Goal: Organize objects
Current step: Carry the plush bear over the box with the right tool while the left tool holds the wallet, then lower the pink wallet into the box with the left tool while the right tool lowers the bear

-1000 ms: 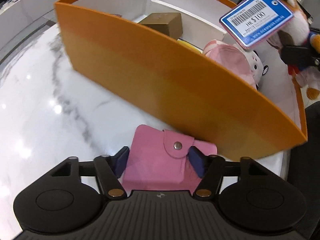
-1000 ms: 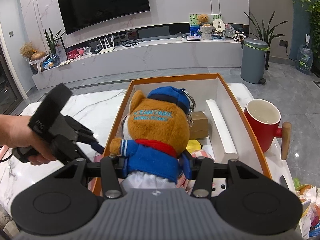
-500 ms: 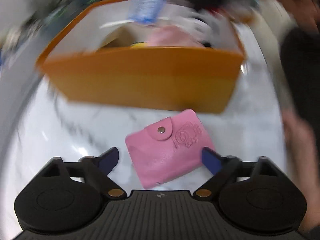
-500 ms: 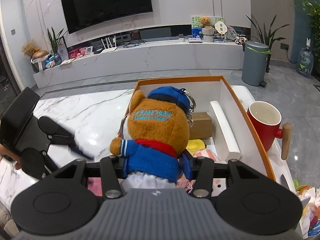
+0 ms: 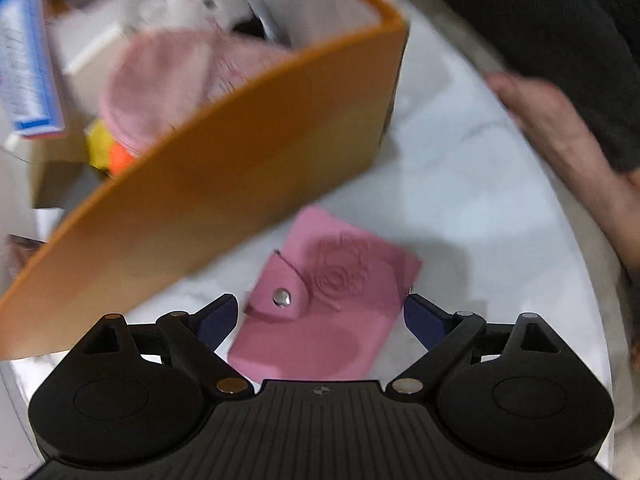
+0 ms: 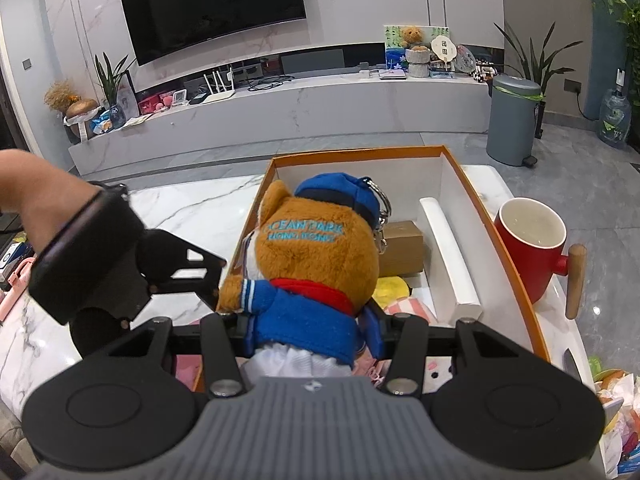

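mug (image 6: 530, 246): red, on my counter (image 6: 192, 212), right of the box
TV (image 6: 212, 2): on the wall
bin (image 6: 514, 118): grey, on the floor

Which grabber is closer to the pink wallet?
Left. The left gripper is open with the pink wallet lying between its fingers on the table. The right gripper is over the orange box, squeezing the teddy bear.

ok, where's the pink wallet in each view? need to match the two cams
Left wrist: pink wallet lies flat on the marble table, low centre, between the open fingers of the left gripper, just outside the orange box.
Right wrist: only a pink sliver shows at lower left, outside the box; probably the wallet, but I can't confirm.
Shared landmark: the orange box.
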